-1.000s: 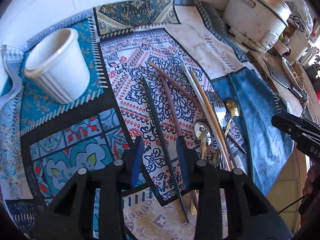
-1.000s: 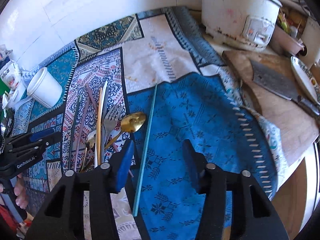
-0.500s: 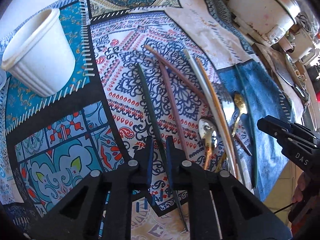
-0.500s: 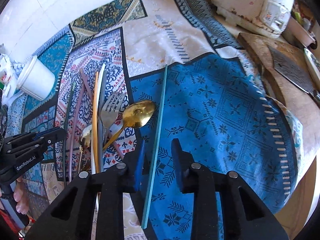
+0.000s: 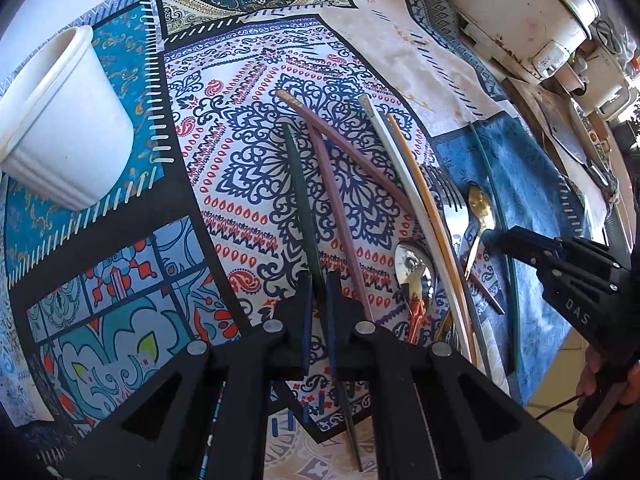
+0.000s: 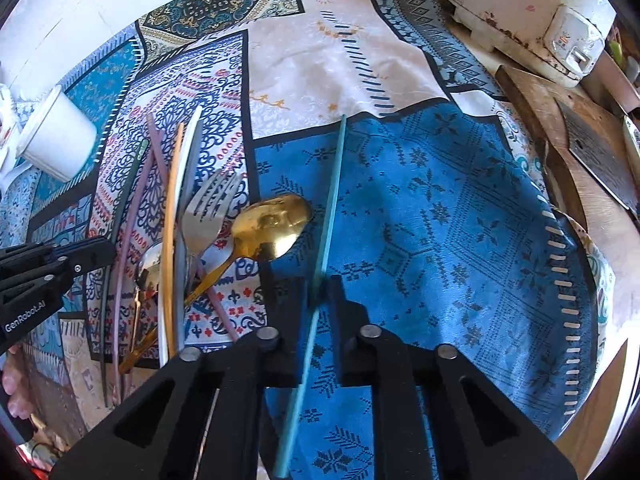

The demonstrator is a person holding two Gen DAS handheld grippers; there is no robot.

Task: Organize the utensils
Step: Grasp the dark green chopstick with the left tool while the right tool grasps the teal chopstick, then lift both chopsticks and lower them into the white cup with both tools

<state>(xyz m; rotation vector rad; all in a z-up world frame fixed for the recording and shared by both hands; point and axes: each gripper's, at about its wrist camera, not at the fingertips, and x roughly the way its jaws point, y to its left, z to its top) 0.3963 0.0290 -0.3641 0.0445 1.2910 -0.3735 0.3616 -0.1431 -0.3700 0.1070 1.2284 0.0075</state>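
My left gripper (image 5: 319,298) points down at the patterned cloth, its jaws closing on a dark green chopstick (image 5: 298,184), and the pads press its sides. My right gripper (image 6: 317,292) is likewise closing, pinched on a teal chopstick (image 6: 334,184) that lies on the blue cloth patch. Between them lies a loose pile: pink chopsticks (image 5: 340,216), a white one (image 5: 394,152), an orange one (image 5: 424,196), a fork (image 6: 208,208), a gold spoon (image 6: 272,226) and a silver spoon (image 5: 414,264). A white ribbed cup (image 5: 60,128) stands at the far left.
A worn white rice cooker (image 6: 520,8) stands at the back right. Beside it a cleaver (image 6: 600,156) rests on a wooden cutting board (image 6: 532,92). The cloth's right edge hangs over the counter. A hand (image 5: 592,376) holds the right gripper's handle.
Both grippers came down toward the cloth and their jaws went from wide apart to shut, the left around the dark green chopstick, the right around the teal one.
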